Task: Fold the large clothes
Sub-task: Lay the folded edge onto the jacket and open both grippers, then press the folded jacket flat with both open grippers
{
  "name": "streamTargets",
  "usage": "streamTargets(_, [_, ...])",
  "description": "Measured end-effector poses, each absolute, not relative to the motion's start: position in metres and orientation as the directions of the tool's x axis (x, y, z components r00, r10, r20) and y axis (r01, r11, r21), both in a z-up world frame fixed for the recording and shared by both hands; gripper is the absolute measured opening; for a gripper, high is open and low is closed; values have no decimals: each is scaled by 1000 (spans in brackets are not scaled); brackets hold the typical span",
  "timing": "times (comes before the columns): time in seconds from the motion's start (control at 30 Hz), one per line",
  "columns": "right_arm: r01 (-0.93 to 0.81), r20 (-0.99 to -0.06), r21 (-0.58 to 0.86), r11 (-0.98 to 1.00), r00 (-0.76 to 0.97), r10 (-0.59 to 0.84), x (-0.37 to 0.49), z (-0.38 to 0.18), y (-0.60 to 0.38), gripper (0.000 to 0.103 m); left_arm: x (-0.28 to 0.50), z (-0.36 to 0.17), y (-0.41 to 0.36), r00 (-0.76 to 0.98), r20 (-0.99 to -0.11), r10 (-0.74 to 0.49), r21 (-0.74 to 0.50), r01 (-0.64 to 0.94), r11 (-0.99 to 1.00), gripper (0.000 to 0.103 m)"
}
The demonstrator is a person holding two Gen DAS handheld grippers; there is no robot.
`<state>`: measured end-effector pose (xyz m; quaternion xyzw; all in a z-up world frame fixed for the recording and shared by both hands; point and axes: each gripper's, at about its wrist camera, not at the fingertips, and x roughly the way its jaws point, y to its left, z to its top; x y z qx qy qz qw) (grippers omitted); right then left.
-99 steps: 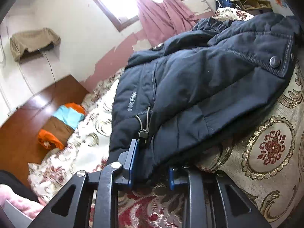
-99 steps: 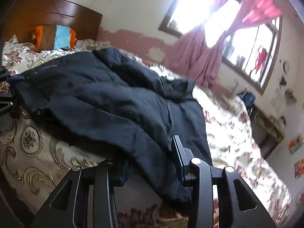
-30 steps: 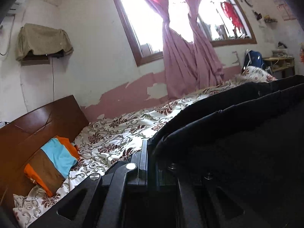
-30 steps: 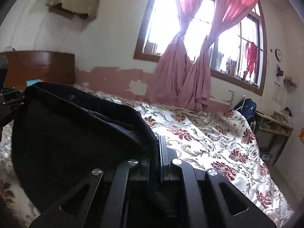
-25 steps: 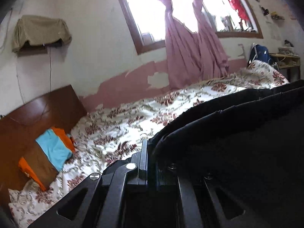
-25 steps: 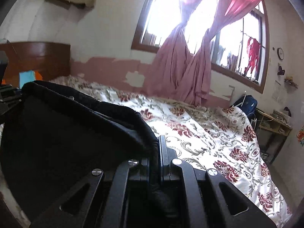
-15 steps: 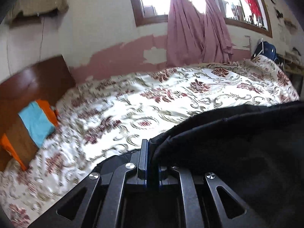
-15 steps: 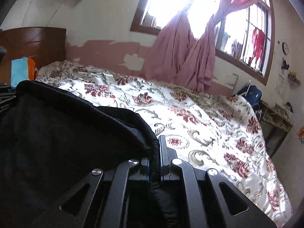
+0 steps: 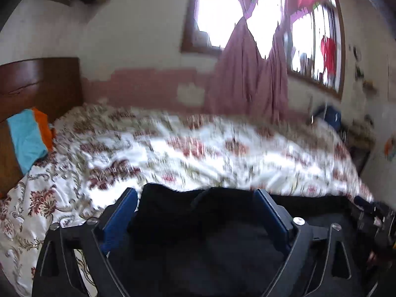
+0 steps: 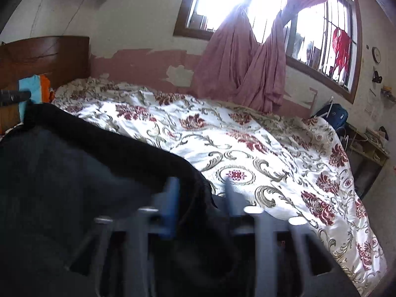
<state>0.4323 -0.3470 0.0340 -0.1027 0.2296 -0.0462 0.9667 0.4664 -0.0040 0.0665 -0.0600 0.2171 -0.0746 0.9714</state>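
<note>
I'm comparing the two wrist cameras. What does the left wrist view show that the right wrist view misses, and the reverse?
Only the left wrist view shows the left claw, opening, dark jacket between its pads.

Only the right wrist view shows the right claw, opening astride the jacket's edge, and a wall clock.

Both show the floral bedspread, pink curtains and wooden headboard.

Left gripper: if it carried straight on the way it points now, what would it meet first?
Probably the dark jacket, whose edge lies between the opening jaws of the left gripper. Beyond that comes the floral bedspread, though blur makes depth unclear.
</note>
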Motion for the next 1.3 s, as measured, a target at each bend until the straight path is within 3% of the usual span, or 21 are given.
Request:
streamTargets(0.03, [28, -422, -208, 978, 899, -116, 426, 37, -347, 73, 463, 70, -3, 892, -412, -185, -153, 133, 979, 96])
streamTargets(0.23, [-65, -421, -185, 981, 907, -19, 381, 43, -340, 82, 429, 62, -6, 871, -442, -216, -109, 187, 976, 96])
streamTargets(0.47, [-248, -471, -150, 957, 869, 151, 306, 10, -328, 86, 371, 12, -18, 808, -489, -328, -86, 329, 940, 96])
streamTargets(0.57, [-283, -518, -164, 945, 840, 162, 299, -11, -322, 86, 361, -9, -30, 771, -524, -362, -76, 381, 921, 96])
streamTargets(0.9, [-215, -552, -95, 972, 824, 128, 353, -24, -332, 88, 388, -18, -65, 816, -513, -267, 93, 363, 927, 103])
streamTargets(1.3, [-143, -604, -186, 972, 797, 2, 437, -14, -331, 88, 454, -6, -75, 832, -548, -90, 170, 216, 962, 103])
